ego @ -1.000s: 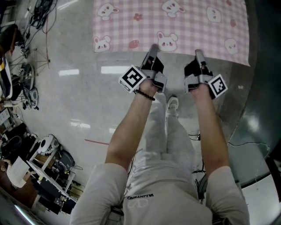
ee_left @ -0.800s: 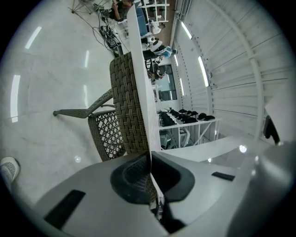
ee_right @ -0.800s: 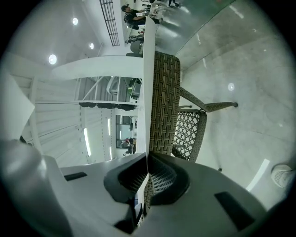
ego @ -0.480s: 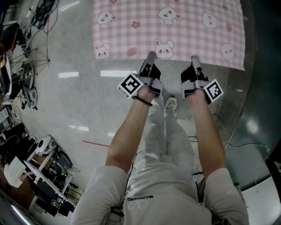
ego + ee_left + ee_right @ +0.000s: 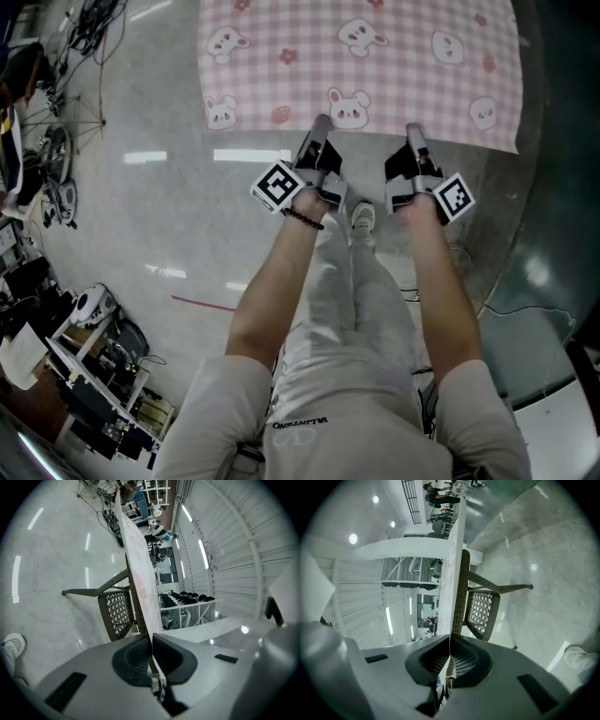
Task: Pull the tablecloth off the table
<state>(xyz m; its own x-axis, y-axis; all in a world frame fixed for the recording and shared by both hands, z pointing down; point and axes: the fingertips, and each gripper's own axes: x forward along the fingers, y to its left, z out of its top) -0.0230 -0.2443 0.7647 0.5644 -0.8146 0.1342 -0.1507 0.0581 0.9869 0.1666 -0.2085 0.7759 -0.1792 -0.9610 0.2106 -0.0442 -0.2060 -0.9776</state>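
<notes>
Although the pink checked tablecloth (image 5: 375, 66) fills the top of the head view, its far side is cut off by the upper border there, and the table (image 5: 117, 613) under the tablecloth is hidden completely. Only the two gripper views show the table: brown wicker with a lattice panel, directly beneath the tablecloth, its top covered and its far end lost in cluttered background.

The left gripper (image 5: 322, 122) sits at the tablecloth's near hem, left of the middle. Its jaws are pressed together on that hem. In the left gripper view the tablecloth appears edge-on, a thin pale sheet running away from between the dark pads (image 5: 136, 660), so the check pattern is hard to make out beyond a faint red mark.

The right gripper (image 5: 412, 131) is at the same hem, towards the tablecloth's right end, and its jaws are likewise clamped on the hem. In the right gripper view the sheet is again only a narrow white line leaving the pads (image 5: 466, 660).

Each marker cube (image 5: 278, 184) lies on the near side of the tablecloth, over the person's hands, which it mostly covers. A white shoe (image 5: 362, 221) shows between the forearms, just short of the tablecloth's hem. Left of the tablecloth, cables and equipment (image 5: 56, 159) on the glossy floor (image 5: 159, 225) are too small to identify.
</notes>
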